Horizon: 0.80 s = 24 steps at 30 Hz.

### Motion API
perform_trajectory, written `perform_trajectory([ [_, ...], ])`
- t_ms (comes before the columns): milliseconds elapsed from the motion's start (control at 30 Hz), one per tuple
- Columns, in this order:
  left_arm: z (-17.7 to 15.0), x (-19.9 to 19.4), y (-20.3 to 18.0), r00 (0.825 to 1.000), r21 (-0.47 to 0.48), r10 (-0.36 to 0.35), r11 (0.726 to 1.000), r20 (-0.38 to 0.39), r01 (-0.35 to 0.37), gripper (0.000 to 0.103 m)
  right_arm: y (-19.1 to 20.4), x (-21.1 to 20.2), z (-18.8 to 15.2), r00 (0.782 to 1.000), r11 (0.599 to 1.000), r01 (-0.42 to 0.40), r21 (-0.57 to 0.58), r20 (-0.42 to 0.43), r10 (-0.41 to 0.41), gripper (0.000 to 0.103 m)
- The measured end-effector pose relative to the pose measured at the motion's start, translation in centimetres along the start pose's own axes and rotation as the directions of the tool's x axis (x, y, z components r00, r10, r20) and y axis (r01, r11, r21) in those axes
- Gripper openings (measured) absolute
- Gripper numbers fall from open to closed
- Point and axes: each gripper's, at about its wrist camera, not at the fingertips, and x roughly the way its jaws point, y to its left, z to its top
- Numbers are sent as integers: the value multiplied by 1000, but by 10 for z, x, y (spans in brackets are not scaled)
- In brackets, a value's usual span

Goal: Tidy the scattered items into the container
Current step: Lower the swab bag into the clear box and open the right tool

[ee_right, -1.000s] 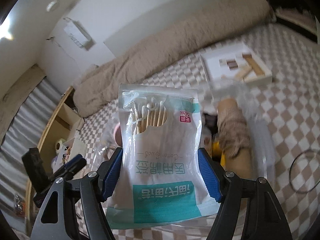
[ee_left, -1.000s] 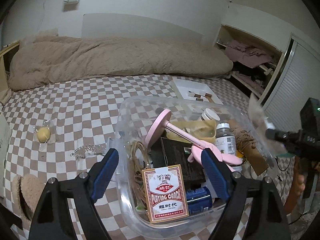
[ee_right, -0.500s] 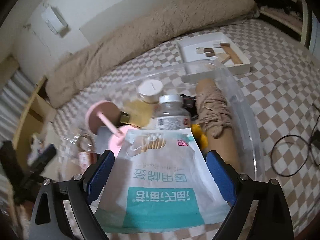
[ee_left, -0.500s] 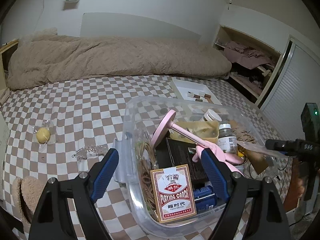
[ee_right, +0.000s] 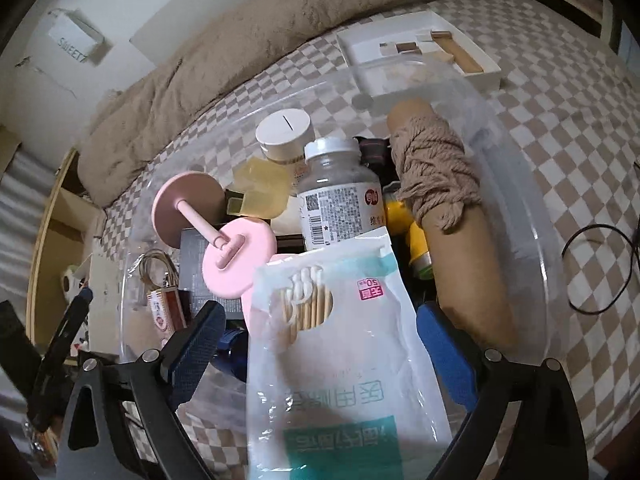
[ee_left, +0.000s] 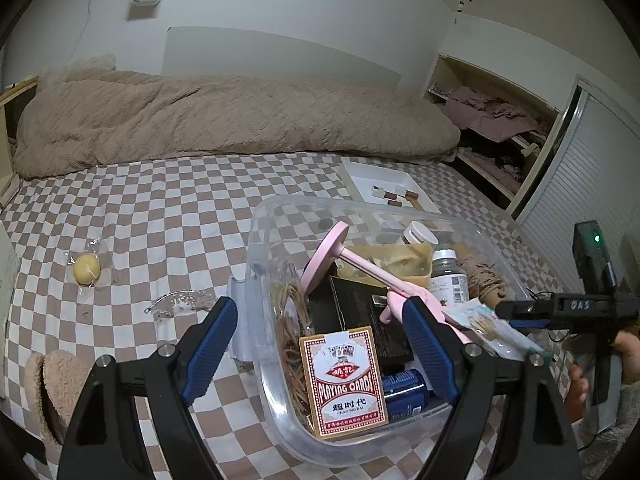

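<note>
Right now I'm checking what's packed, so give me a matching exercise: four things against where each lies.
Things:
1. card box
2. swab bag
3. yellow ball
4. wood blocks

Places:
A. white tray
B. between the right gripper's opening jaws
C. bedsheet, outside the bin
D. bin's near corner

Pairs: 1-D, 2-B, 3-C, 4-A

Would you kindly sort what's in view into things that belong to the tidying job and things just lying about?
Part of the job:
- clear container
- cotton swab packet, between the opening right claw
- wrapped yellow ball on the bed
- clear packet with a chain on the bed

Just lying about:
- beige blanket
- white tray
- black cable
</note>
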Motion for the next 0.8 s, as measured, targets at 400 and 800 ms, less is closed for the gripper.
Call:
perform_trajectory([
  [400, -1, 1, -5, 1000, 14, -3, 1000, -1, 3, 85, 14, -20, -14, 977, 978, -189, 84, -82, 196, 96],
  [800, 4, -7, 10, 999, -39, -11, 999, 36, 13, 85, 20, 26, 4, 986, 992, -41, 122, -155, 60, 103],
])
